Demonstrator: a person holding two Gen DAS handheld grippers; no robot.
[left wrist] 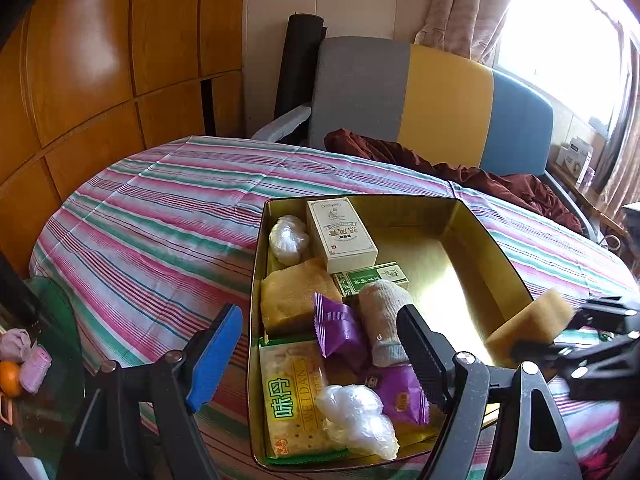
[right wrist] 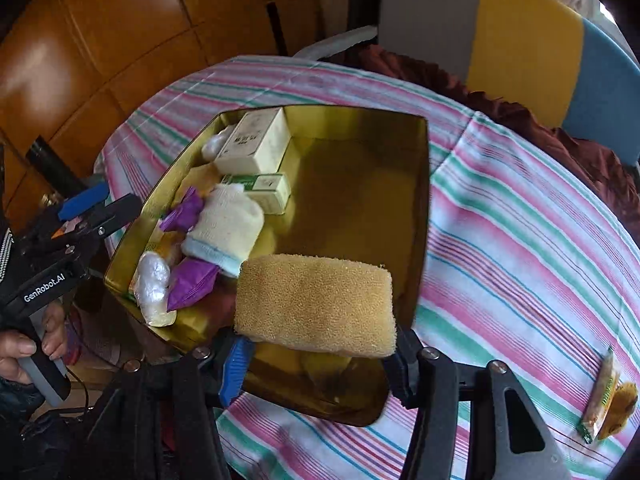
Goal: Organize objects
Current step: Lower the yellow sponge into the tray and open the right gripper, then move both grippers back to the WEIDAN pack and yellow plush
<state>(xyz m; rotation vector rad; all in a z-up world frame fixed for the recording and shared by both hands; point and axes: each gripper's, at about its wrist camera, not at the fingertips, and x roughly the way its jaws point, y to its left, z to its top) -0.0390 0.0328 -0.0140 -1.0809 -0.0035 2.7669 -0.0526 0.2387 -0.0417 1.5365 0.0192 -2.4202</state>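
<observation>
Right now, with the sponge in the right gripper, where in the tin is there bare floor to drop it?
The tin's right half is bare gold floor, between the right wall and the two boxes and sock. The left half is crowded with wrappers, biscuits and another sponge. The held sponge in the right gripper is over the near edge.

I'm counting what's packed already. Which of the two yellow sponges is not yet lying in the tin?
The sponge clamped in the right tool, held above the tin's near edge. The other sponge already lies inside, beside the purple packet.
</observation>
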